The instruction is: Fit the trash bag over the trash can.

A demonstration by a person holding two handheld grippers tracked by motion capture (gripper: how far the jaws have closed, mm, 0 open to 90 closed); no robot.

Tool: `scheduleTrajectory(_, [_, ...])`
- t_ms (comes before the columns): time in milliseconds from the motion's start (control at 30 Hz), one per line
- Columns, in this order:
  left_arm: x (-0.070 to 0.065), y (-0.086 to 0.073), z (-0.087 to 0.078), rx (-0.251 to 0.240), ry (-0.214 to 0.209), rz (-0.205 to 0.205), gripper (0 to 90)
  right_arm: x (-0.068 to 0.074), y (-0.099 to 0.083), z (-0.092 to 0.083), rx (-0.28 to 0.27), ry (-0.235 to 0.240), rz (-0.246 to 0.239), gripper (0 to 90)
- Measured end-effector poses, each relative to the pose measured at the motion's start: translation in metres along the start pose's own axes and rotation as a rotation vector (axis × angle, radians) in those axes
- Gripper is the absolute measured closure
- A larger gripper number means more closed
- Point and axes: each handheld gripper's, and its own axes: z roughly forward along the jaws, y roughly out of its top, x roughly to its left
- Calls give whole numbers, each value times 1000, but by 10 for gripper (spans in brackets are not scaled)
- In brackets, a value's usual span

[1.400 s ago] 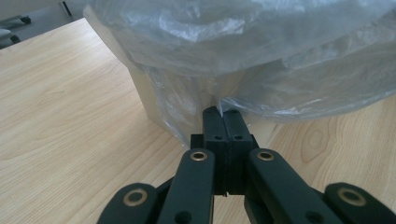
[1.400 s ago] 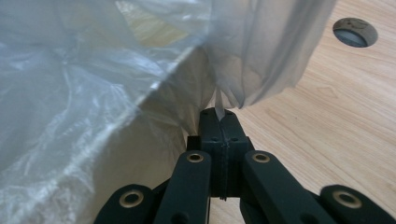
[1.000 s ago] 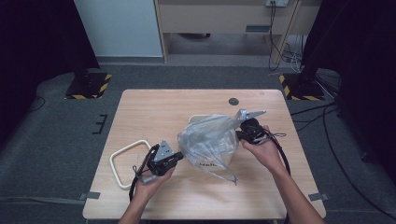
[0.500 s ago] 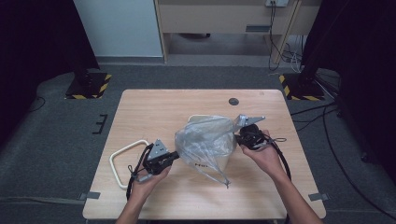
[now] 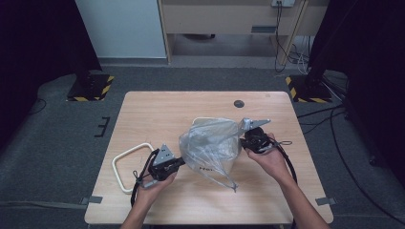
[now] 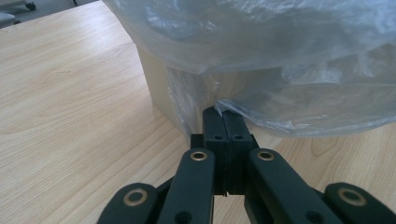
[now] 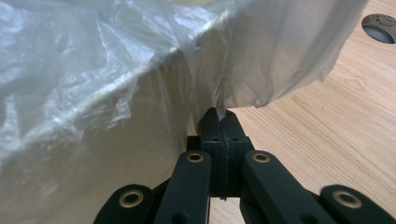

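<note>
I have the clear plastic bag [image 5: 210, 145] stretched between both tools near the middle of the wooden table [image 5: 157, 107], draped over a cream-coloured bin [image 6: 159, 88] whose wall shows under the film. My left gripper [image 5: 180, 163] has its jaws pressed fully together on the bag's lower edge; in the left gripper view [image 6: 223, 116] a fold of film runs straight into the seam between the pads. My right gripper [image 5: 243, 139] is likewise clamped tight on the opposite edge, with film pinched at its tips [image 7: 220, 119]. Gripping two opposite edges keeps the mouth spread, which I judge is what lets the bag go down around the bin as a liner. A white rectangular ring [image 5: 125, 164] lies flat beside my left hand, apart from the bag, probably the frame meant to hold the liner. There is dark print on the bag's lower front, too small to read. A round cable port [image 5: 239, 103] sits farther back.
</note>
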Motion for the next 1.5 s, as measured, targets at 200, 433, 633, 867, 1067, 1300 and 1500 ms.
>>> scheduleTrajectory(200, [0, -1, -1, -5, 21, -5, 900, 1, -2, 0, -12, -1, -1, 900])
scheduleTrajectory(433, [0, -1, 1, -1, 19, -3, 900, 2, -3, -1, -5, 4, 3, 900])
scheduleTrajectory(633, [3, -1, 1, -2, 22, -11, 900, 1, -6, -1, -15, 8, 8, 900])
scheduleTrajectory(867, [1, -2, 1, 0, 20, -6, 900, 1, -6, 2, -21, 9, 16, 900])
scheduleTrajectory(1067, [-1, -3, 0, -7, 29, -11, 896, 2, -7, 1, -28, 11, 12, 900])
scheduleTrajectory(1300, [-2, -2, -15, -53, 58, -26, 710, 2, -9, -1, -49, -7, 7, 900])
scheduleTrajectory(1500, [-3, -2, -35, -97, 71, -26, 576, 1, -8, -2, -52, -8, 13, 900])
